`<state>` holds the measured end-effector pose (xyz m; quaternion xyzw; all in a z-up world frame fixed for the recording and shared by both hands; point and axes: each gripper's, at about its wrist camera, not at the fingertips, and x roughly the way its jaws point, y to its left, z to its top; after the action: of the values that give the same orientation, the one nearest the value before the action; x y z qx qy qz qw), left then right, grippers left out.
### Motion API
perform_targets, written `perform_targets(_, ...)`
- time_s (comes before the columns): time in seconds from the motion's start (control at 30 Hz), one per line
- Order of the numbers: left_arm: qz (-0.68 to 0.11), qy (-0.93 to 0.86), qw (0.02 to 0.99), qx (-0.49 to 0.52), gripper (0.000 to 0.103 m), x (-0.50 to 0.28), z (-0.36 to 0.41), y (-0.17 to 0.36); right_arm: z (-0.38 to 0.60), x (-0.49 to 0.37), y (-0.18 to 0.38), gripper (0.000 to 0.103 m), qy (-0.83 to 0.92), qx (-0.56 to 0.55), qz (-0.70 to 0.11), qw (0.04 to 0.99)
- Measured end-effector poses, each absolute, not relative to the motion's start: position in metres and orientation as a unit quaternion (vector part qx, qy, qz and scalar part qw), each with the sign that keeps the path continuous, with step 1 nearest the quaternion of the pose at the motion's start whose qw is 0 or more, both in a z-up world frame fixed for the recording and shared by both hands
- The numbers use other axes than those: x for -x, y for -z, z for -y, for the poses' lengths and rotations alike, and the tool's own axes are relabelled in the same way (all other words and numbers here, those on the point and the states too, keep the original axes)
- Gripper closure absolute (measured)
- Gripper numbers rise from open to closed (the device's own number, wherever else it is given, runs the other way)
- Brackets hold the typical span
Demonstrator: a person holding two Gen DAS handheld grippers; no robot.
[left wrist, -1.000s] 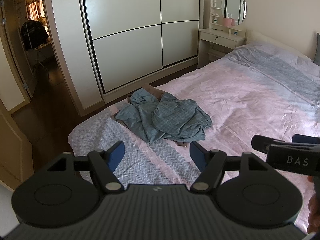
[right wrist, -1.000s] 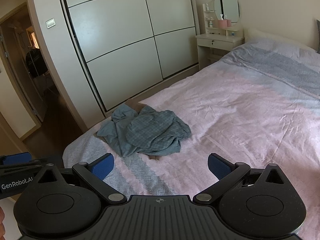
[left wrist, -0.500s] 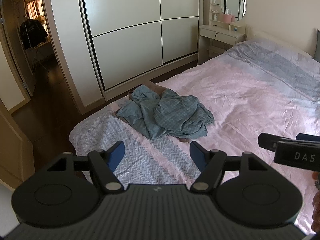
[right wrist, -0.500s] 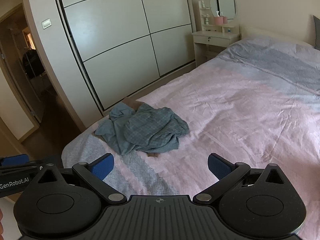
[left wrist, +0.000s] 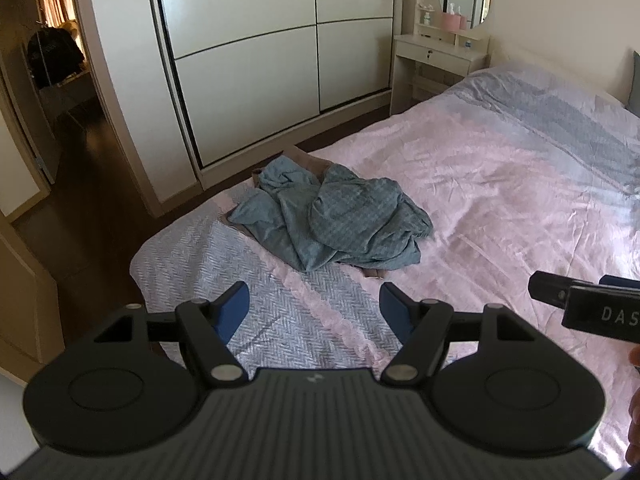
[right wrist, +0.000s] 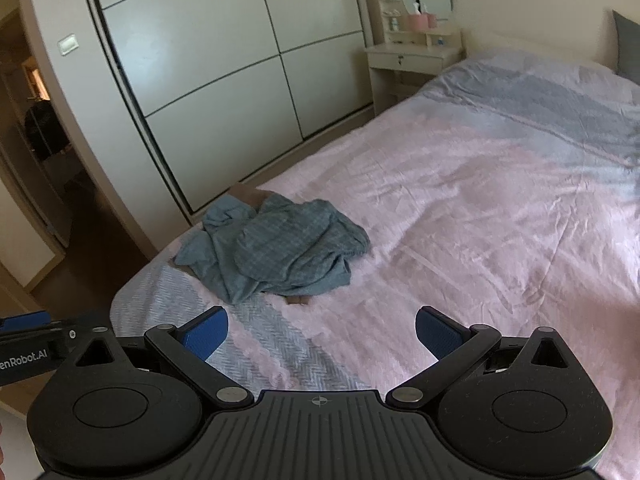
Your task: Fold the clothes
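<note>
A crumpled blue-grey checked garment (left wrist: 340, 216) (right wrist: 280, 252) lies in a heap near the foot corner of the bed. A brown piece of cloth (left wrist: 304, 158) (right wrist: 250, 194) pokes out from under it. My left gripper (left wrist: 314, 308) hangs open above the bed's grey herringbone strip, short of the heap, with nothing between its fingers. My right gripper (right wrist: 322, 330) is also open and empty, further right over the pink cover. Each gripper's body shows at the edge of the other's view.
The bed's pink and grey cover (left wrist: 500, 168) (right wrist: 480, 200) stretches away to the right. White sliding wardrobe doors (left wrist: 272, 52) stand beyond the bed's left side. A white dressing table (left wrist: 436, 56) with a round mirror is at the back. An open doorway (left wrist: 48, 80) lies far left.
Both views have shifted slightly: the garment sits a little higher and further away in each frame. Both grippers stay open and empty.
</note>
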<state>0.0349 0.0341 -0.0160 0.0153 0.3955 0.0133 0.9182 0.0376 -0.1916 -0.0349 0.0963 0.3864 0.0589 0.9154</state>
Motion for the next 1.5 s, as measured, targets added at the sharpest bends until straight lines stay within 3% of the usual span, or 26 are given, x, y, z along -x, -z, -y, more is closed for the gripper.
perform_targets(0.97,-0.479,0.055,0.875,-0.033,0.035,-0.274,-0.113,0.12,0.133,-0.22,0.151,0.001,0.014,-0.172,-0.462,0.87)
perform_targets(1.07,-0.486,0.069,0.87,-0.037,0.035,-0.298,-0.115,0.129,0.13,-0.238,0.163,0.018,0.02,-0.183,-0.464,0.866)
perform_targets(1.27,-0.504,0.091,0.858,-0.041,0.035,-0.345,-0.119,0.155,0.121,-0.271,0.191,0.019,0.032,-0.206,-0.48,0.852)
perform_targets(1.37,-0.511,0.095,0.853,-0.042,0.035,-0.365,-0.121,0.167,0.114,-0.29,0.209,0.037,0.03,-0.208,-0.493,0.844)
perform_targets(1.5,-0.519,0.105,0.847,-0.04,0.035,-0.385,-0.123,0.18,0.112,-0.311,0.23,0.038,0.039,-0.219,-0.493,0.841)
